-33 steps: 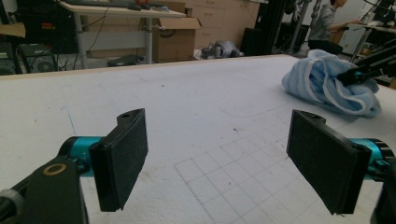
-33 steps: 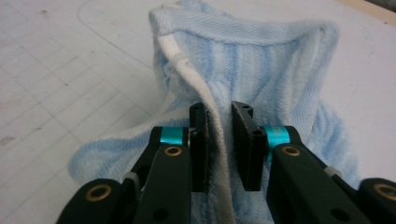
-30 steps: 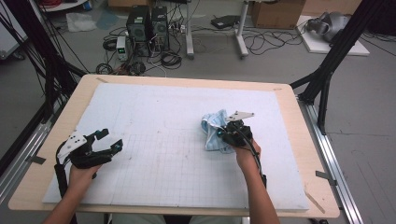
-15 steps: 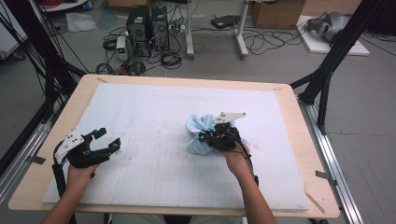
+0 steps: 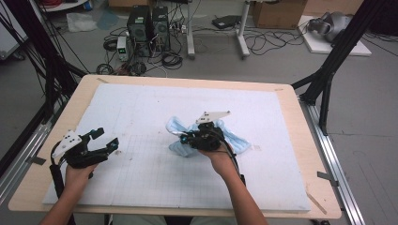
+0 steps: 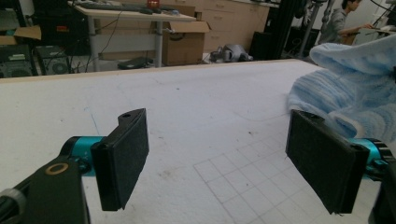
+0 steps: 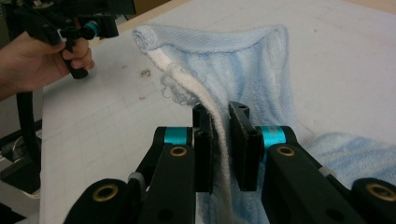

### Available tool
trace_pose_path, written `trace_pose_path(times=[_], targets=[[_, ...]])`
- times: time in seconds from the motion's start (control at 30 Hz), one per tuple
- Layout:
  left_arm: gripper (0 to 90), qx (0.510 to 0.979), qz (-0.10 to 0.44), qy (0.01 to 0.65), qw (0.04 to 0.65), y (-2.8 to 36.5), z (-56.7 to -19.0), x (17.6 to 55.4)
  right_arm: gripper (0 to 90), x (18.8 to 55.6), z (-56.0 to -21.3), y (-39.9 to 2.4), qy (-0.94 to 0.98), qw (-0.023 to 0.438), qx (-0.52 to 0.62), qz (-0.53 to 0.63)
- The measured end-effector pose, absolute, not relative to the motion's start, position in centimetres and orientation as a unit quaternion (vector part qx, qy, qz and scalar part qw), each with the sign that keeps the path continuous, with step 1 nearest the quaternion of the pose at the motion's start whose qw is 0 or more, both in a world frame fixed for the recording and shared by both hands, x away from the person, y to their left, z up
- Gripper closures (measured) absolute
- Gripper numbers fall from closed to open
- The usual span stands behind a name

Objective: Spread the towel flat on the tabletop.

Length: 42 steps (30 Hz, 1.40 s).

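**Towel edge pinched, fold under way**

The right gripper [image 7: 219,149] has its jaws nearly closed on the white hemmed edge of a light blue towel [image 7: 243,70], the fabric squeezed thin between the two pads. From that pinch the cloth rises and drapes away over the far side, while the rest of it lies bunched on the white surface [image 5: 141,108]. In the high view the right gripper [image 5: 190,138] sits over the towel [image 5: 234,143] near the middle of the surface, pointing left.

The left gripper [image 6: 224,158] holds nothing; its jaws stand wide apart above the gridded part of the mat, with the towel [image 6: 355,88] lying off to the right of them. In the high view it [image 5: 105,138] rests near the left edge, well apart from the cloth.

The step looks like drawing the pinched edge across to fold or spread the towel. To do it well, the right jaws should keep firm pressure on the hem, travel low and level so that the cloth unrolls rather than drags in a lump, and stop once the edge lies flat. The free left gripper could pin or take the opposite corner.
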<state>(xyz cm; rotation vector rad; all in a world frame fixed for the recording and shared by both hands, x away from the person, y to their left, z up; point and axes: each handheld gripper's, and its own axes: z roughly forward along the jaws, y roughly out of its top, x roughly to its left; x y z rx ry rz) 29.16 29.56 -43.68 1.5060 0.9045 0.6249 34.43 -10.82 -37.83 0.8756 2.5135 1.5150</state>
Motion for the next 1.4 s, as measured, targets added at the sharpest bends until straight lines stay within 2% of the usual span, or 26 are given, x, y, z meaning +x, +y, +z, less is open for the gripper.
trace_pose_path(times=[0.4,0.43,0.47,0.7,0.8,1.1,1.13,1.23,1.27,1.37,1.4], targets=[[21.8,0.645,0.272,0.394,0.596,30.0,-43.6,29.2,80.7,36.4,-38.3,-5.4,0.823,0.016,0.286,0.491],[21.8,0.644,0.273,0.394,0.596,30.0,-43.6,29.2,80.9,36.6,-38.2,-5.1,0.822,0.022,0.286,0.491],[21.8,0.645,0.273,0.394,0.595,30.0,-43.6,29.2,80.9,37.5,-37.9,-4.4,0.832,0.056,0.286,0.471],[21.8,0.644,0.272,0.396,0.595,30.0,-43.7,29.3,82.9,41.2,-38.0,-5.2,0.821,0.063,0.322,0.467],[21.8,0.645,0.273,0.395,0.594,30.0,-43.7,29.3,82.8,42.0,-37.9,-5.4,0.810,0.055,0.332,0.480],[21.9,0.644,0.273,0.397,0.594,30.1,-43.7,29.4,82.5,44.3,-36.9,-6.2,0.785,0.077,0.364,0.495],[22.0,0.644,0.273,0.398,0.594,30.1,-43.7,29.4,80.4,44.4,-36.8,-6.3,0.784,0.076,0.366,0.496],[22.0,0.644,0.273,0.399,0.593,30.2,-43.7,29.3,64.1,44.6,-36.9,-6.8,0.784,0.084,0.373,0.489],[22.0,0.644,0.274,0.399,0.593,30.3,-43.7,29.3,55.0,44.6,-36.9,-7.6,0.769,0.084,0.388,0.501],[22.0,0.644,0.274,0.399,0.593,30.3,-43.7,29.3,50.5,44.5,-36.6,-8.6,0.757,0.086,0.396,0.513],[22.0,0.644,0.274,0.399,0.592,30.3,-43.7,29.3,47.0,44.1,-36.1,-9.9,0.752,0.107,0.395,0.516]])
